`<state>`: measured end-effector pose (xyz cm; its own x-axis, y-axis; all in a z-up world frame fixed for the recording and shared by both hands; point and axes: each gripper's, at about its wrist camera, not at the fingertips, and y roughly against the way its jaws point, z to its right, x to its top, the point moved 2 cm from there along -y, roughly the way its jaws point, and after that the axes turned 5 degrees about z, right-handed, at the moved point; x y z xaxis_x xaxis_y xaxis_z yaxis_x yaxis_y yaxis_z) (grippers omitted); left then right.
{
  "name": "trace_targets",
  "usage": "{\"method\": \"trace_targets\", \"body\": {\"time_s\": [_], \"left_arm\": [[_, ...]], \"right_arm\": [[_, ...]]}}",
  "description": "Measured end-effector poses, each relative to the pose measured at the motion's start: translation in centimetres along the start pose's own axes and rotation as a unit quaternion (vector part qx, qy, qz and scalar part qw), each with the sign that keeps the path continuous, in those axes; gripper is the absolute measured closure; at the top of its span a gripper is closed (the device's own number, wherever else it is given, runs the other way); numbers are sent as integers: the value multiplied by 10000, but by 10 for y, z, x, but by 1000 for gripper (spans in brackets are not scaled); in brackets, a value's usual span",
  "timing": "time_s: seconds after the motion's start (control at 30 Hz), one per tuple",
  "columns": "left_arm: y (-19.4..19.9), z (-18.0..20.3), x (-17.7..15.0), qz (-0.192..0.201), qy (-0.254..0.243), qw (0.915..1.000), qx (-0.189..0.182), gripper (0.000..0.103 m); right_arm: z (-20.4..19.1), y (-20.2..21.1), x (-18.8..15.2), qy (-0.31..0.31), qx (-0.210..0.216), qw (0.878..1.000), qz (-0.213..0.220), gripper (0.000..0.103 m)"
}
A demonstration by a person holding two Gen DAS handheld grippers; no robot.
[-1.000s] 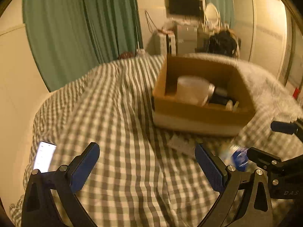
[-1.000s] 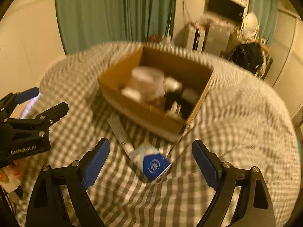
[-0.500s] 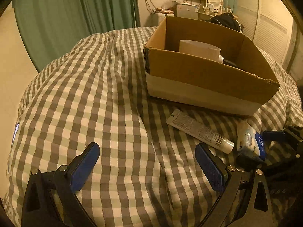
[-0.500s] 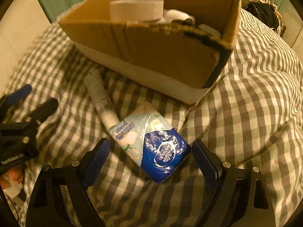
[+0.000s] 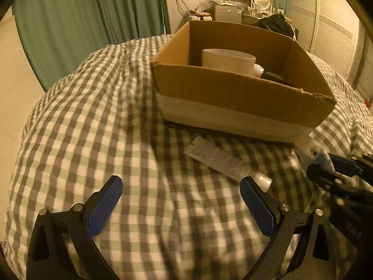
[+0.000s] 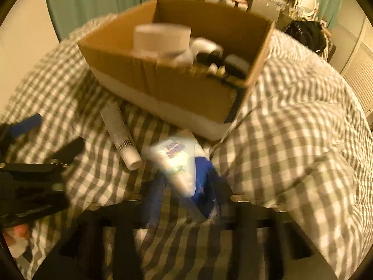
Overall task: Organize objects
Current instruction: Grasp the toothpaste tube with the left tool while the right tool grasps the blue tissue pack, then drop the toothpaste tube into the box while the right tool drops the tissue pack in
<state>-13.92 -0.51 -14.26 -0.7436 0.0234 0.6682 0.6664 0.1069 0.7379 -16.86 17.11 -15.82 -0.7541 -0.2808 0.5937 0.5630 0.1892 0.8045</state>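
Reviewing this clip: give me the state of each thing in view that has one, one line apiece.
Box: open-topped, upright on the bed, already holding items.
Roll: upright inside the box.
Tube: lying flat on the blanket, capped.
Packet: clamped between the right gripper's pads.
Right gripper: shut on the packet.
Left gripper: open, nothing between its pads.

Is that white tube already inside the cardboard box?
No, the white tube lies on the checked bedcover just in front of the cardboard box, outside its walls.
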Motion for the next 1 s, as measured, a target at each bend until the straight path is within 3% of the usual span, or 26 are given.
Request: {"method": "trace_targets", "body": {"time_s": [0.2,0.33,0.4,0.47,0.57,0.6,0.7,0.83,1.0], "left_arm": [[-18,27,5,-96,47,9998,-179,0],[-38,41,8,-206,-11,9998,-68,1],[-48,44,8,-288,59,9995,-116,13],[-60,46,4,-506,163,9981,-326,43],[-60,45,0,-556,201,9971,-468,55],[-57,44,-1,-562,170,9971,-490,65],[-45,37,-9,-747,29,9956,-571,75],[-27,22,-24,-1013,133,9907,-904,80],[4,6,-31,-824,161,9922,-924,82]], "right_arm": [[18,12,0,-270,100,9994,185,71],[23,18,7,-473,243,9980,349,71],[23,16,9,-519,274,9977,343,71],[23,15,9,-526,279,9977,316,71],[23,16,8,-521,278,9977,319,71],[23,16,8,-523,282,9977,314,71],[20,15,5,-498,258,9979,317,71],[10,21,6,-380,254,9982,399,71],[-7,33,2,-194,152,9985,480,71]]}}
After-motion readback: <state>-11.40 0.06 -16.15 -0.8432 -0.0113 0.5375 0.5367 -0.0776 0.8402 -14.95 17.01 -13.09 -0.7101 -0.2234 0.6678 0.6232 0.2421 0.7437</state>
